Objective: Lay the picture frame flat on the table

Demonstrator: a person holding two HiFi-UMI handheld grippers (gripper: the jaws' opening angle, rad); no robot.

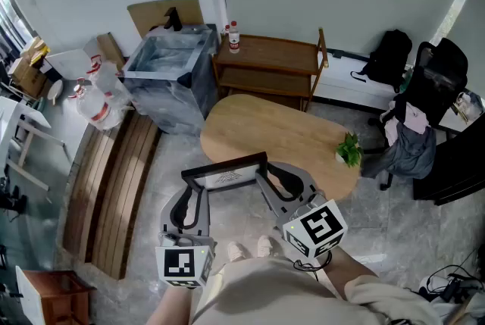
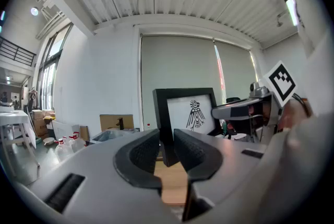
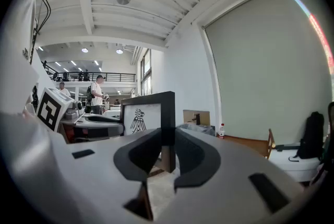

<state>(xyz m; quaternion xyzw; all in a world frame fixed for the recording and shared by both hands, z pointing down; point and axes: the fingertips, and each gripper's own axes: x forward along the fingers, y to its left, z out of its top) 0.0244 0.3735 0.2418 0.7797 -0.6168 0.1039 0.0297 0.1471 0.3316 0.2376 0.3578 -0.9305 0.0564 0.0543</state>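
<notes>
Left claw [image 1: 195,193] and right claw [image 1: 267,183] each clamp a side of the upright picture frame [image 1: 226,178]. The next move probably calls for tipping it flat onto the far surface [image 1: 265,130].

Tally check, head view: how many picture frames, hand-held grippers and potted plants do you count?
picture frame: 1
left hand-held gripper, right hand-held gripper: 2
potted plant: 1
Total: 4

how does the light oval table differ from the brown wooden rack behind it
The light oval wooden table is rounded and pale; the brown wooden rack is rectangular, darker and two-tiered. The table carries a small green plant; the rack a red-capped bottle. Both are wood.
</notes>
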